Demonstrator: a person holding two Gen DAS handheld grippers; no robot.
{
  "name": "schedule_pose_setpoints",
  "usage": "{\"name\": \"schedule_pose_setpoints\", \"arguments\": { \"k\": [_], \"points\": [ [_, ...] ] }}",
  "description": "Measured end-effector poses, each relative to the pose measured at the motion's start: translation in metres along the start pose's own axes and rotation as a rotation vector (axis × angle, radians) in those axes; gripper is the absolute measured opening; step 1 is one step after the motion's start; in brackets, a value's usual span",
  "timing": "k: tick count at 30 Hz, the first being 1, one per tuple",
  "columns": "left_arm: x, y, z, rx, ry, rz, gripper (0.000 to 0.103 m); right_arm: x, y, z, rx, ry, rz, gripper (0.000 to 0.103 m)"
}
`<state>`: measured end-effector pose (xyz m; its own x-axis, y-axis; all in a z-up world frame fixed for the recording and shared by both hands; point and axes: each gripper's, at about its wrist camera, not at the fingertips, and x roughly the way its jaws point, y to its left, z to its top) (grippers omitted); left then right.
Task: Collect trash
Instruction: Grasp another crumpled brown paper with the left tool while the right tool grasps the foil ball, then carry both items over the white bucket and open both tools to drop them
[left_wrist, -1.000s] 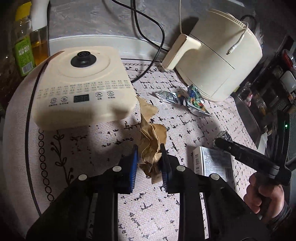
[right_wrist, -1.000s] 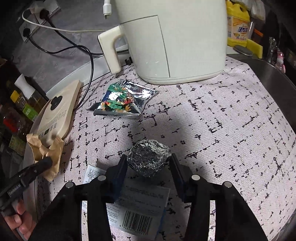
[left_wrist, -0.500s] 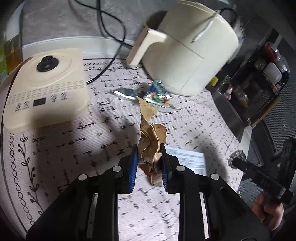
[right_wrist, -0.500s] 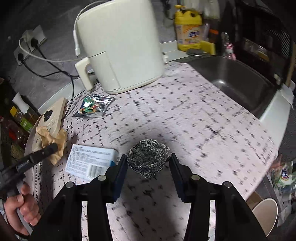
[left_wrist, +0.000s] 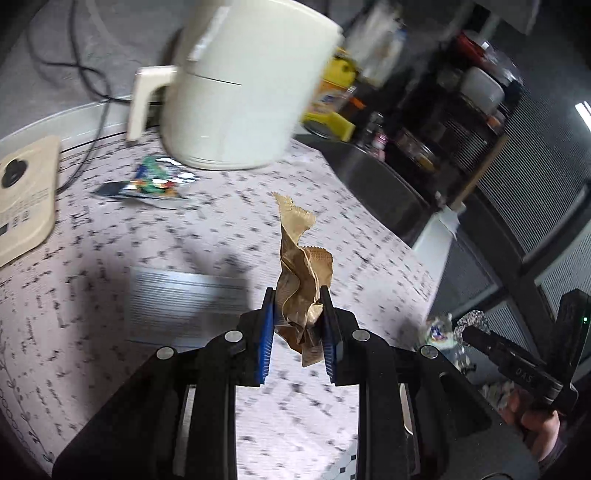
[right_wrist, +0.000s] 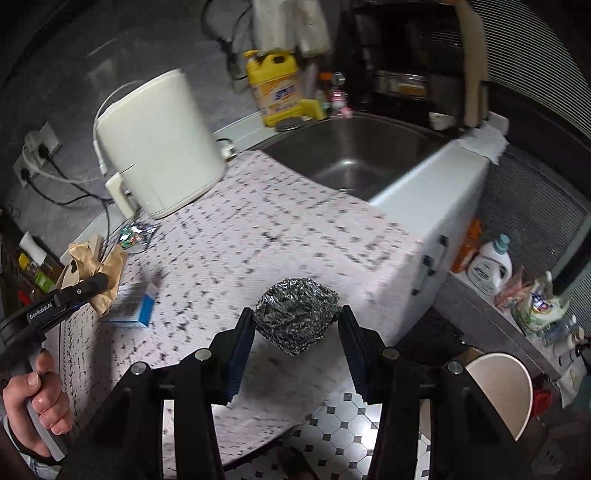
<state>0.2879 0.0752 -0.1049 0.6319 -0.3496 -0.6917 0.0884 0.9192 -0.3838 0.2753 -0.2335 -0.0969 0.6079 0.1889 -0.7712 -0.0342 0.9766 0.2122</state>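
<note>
My left gripper (left_wrist: 297, 317) is shut on a crumpled brown paper wrapper (left_wrist: 301, 273) and holds it up above the patterned counter. My right gripper (right_wrist: 297, 325) is shut on a crumpled foil ball (right_wrist: 297, 314), held above the counter's front edge. The right gripper with the foil shows at the right of the left wrist view (left_wrist: 471, 321); the left gripper with the brown wrapper shows at the left of the right wrist view (right_wrist: 96, 269). A colourful foil snack packet (left_wrist: 147, 186) and a white and blue box (right_wrist: 133, 306) lie on the counter.
A cream air fryer (right_wrist: 159, 144) stands at the back of the counter. A cream appliance (left_wrist: 22, 199) is at the far left. A steel sink (right_wrist: 354, 155) is to the right. A round white bin rim (right_wrist: 498, 391) stands on the tiled floor (right_wrist: 332, 424) below.
Both grippers have lifted and swung right, away from the counter toward its edge, each still holding its piece. The floor and the bin have come into the right wrist view.
</note>
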Motion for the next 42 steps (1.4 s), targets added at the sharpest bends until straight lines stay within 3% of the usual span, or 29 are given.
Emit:
{"name": "schedule_pose_setpoints", "arguments": {
  "k": [11, 19, 22, 23, 25, 32, 42],
  "points": [
    [0.038, -0.121, -0.029, 0.137, 0.077, -0.116, 0.023, -0.058, -0.131, -0.032, 0.157, -0.026, -0.126, 0.046],
    [0.07, -0.197, -0.062, 0.212, 0.158, -0.169, 0.023, -0.077, -0.218, -0.066, 0.266, -0.001, -0.192, 0.047],
    [0.081, -0.219, -0.078, 0.228, 0.19, -0.173, 0.023, -0.074, -0.243, -0.074, 0.3, 0.016, -0.189, 0.05],
    [0.084, -0.224, -0.082, 0.229, 0.197, -0.173, 0.023, -0.072, -0.253, -0.076, 0.313, 0.02, -0.176, 0.061],
    [0.091, -0.237, -0.092, 0.231, 0.218, -0.171, 0.023, -0.07, -0.27, -0.079, 0.322, 0.025, -0.189, 0.072],
    [0.118, -0.279, -0.127, 0.241, 0.288, -0.177, 0.023, -0.081, -0.31, -0.089, 0.321, 0.026, -0.208, 0.078],
    [0.17, -0.353, -0.186, 0.301, 0.413, -0.225, 0.024, -0.137, -0.373, -0.134, 0.39, 0.012, -0.265, 0.081]
  ]
}}
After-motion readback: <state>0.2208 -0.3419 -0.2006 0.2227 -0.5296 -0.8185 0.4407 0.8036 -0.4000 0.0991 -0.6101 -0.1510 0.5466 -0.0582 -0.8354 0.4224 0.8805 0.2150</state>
